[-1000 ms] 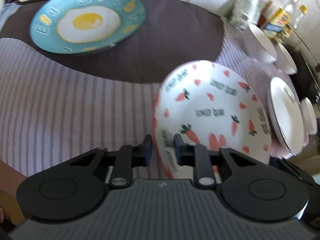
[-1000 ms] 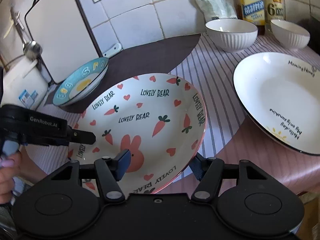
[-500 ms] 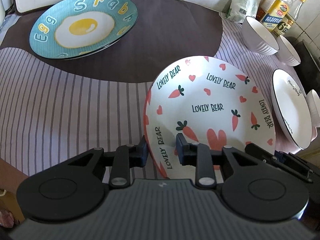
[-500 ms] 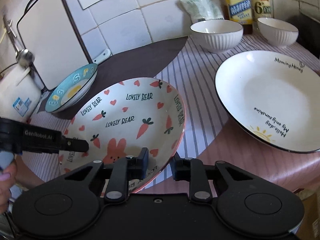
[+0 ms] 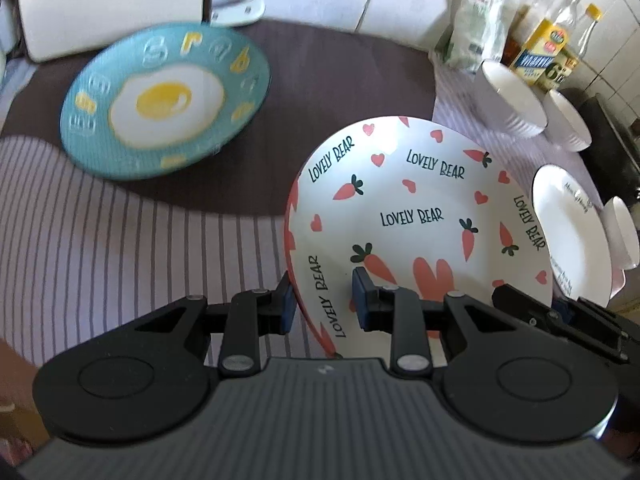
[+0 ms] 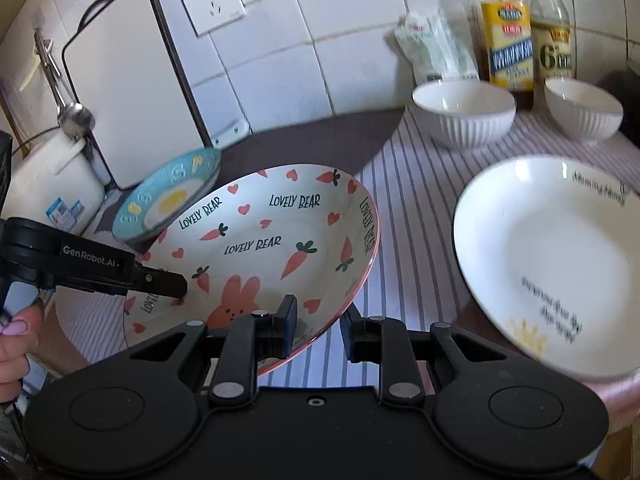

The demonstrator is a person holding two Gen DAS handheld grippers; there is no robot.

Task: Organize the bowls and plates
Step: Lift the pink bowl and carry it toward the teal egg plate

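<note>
- My left gripper (image 5: pixel 322 300) has its fingers straddling the near-left rim of the carrot-and-rabbit "LOVELY BEAR" plate (image 5: pixel 416 216), one pad under and one on the inner face; they look clamped on it.
- My right gripper (image 6: pixel 318 328) does the same at the plate's near-right rim, and I judge it pinched there too, though the right pad's contact is hard to see.
- I read the two-sided hold as keeping this wide, slick plate level; it looks lifted and tilted above the striped tablecloth (image 5: pixel 120 240), though I can't be sure it's clear of the cloth.
- Far left sits the blue fried-egg plate (image 5: pixel 164 100) on the dark mat (image 5: pixel 340 80), a likely stacking spot, with nothing between it and the plate I hold.
- Right is the white "Morning Honey" plate (image 6: pixel 552 264); beyond it two white ribbed bowls (image 6: pixel 464 114), then bottles (image 6: pixel 506 32) against the tiled wall.
- A cutting board (image 6: pixel 128 92) leans far left, close behind the egg plate, so I'd mind it.
</note>
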